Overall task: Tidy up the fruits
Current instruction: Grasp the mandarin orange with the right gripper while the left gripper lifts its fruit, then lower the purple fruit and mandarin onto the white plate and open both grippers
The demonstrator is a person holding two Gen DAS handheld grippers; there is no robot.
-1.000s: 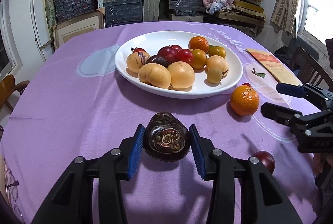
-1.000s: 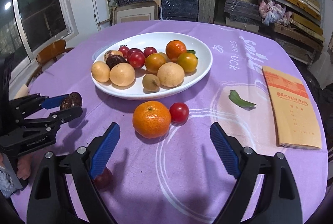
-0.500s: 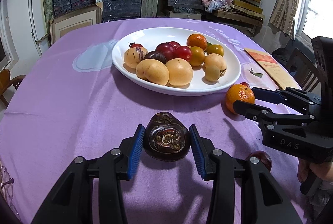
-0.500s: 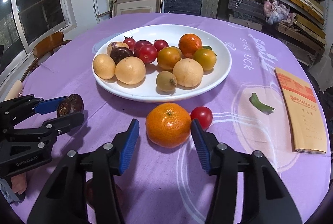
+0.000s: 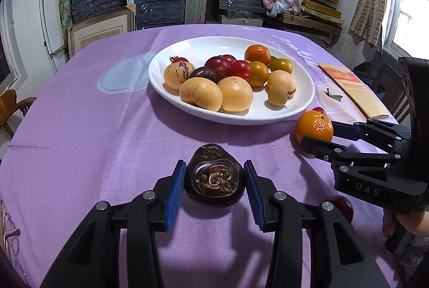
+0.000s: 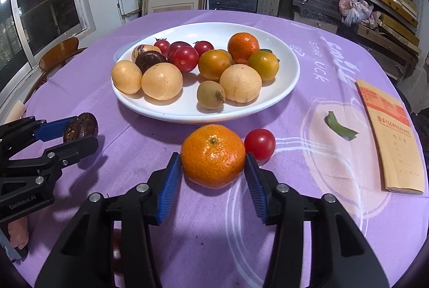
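Worktop [image 5: 80, 132] under purple cloth. White plate [image 6: 284, 89] mid-worktop, heaped with yellow, orange, red and dark fruit. Envelope [image 6: 388, 138] well right of plate. Right tongs [image 6: 213, 175] just in front of plate, blue pads against both sides of orange [image 6: 213, 155]; orange sits on cloth. Left tongs [image 5: 214, 180] front-left of plate, clamped on dark fruit [image 5: 214, 176]. Cherry tomato [image 6: 259, 144] beside orange, near plate rim. Green leaf [image 6: 340, 126] between plate and envelope.
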